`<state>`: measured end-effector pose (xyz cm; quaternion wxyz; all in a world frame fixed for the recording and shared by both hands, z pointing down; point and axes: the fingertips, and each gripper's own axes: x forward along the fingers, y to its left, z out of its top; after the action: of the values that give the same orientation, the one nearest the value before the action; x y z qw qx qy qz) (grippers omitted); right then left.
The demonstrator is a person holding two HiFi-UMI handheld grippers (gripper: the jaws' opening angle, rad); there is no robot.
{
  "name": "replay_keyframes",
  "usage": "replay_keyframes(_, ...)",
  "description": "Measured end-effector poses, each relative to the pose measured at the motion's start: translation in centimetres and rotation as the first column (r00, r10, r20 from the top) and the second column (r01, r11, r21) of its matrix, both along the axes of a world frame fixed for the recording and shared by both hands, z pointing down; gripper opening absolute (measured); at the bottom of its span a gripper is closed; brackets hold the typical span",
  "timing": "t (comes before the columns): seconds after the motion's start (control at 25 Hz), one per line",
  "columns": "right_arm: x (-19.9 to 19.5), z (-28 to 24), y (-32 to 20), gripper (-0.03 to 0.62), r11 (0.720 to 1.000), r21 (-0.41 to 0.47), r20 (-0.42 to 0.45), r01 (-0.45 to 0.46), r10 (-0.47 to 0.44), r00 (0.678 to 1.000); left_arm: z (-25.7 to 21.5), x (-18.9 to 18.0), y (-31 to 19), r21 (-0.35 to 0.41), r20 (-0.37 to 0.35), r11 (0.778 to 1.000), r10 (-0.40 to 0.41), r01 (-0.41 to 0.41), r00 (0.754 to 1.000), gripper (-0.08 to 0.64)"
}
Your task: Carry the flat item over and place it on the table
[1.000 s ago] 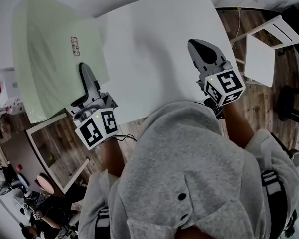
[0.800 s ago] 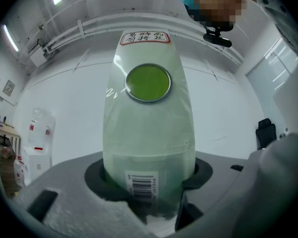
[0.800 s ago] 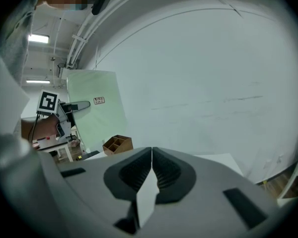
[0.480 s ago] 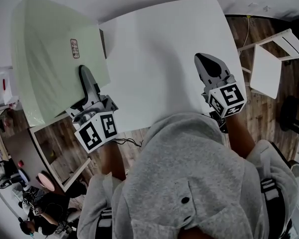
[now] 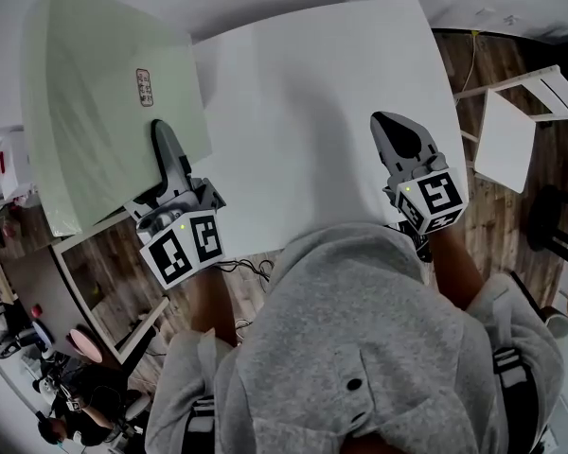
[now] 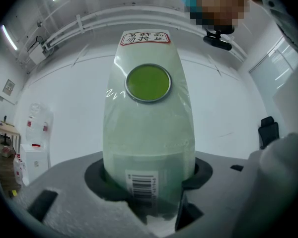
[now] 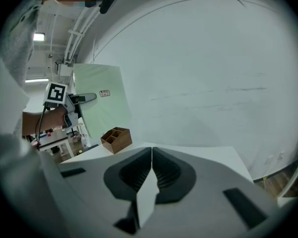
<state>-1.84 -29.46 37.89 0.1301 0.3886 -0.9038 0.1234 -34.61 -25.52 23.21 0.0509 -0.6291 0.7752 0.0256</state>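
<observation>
The flat item is a pale green board in clear wrap, with a small label near its top. It is held upright at the left edge of the white table. My left gripper is shut on its lower edge. In the left gripper view the board stands between the dark pads, showing a barcode and a round green disc. My right gripper hovers over the table's right side, jaws shut together with nothing in them. From the right gripper view, the board shows at far left.
A small wooden organiser box sits on the table near its left end. A white chair stands on the wooden floor to the right. A lower framed table is below the board at left.
The left gripper has carried the board a little sideways along the table's left edge. The right gripper has sunk slightly toward the table. Both grips are unchanged.
</observation>
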Motion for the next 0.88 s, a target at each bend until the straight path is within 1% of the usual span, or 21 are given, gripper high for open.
replay_keyframes(0.28, -0.4, 0.5, 0.2, 0.028, 1.000, -0.018, -0.019, -0.004, 0.004, 1.000, 0.7, -0.4, -0.7, -0.013, 0.005, 1.000, 0.009, -0.009, 1.000, 0.272)
replay_keyframes(0.56, -0.9, 0.7, 0.0, 0.028, 0.999, -0.045, -0.015, -0.005, 0.004, 1.000, 2.1, -0.8, -1.3, -0.047, 0.006, 0.999, 0.014, -0.014, 1.000, 0.272)
replay_keyframes(0.88, -0.2, 2.0, -0.8, 0.028, 0.998, -0.066, -0.033, -0.002, 0.000, 0.999, 3.9, -0.5, -3.0, -0.069, -0.004, 0.998, 0.009, -0.009, 1.000, 0.272)
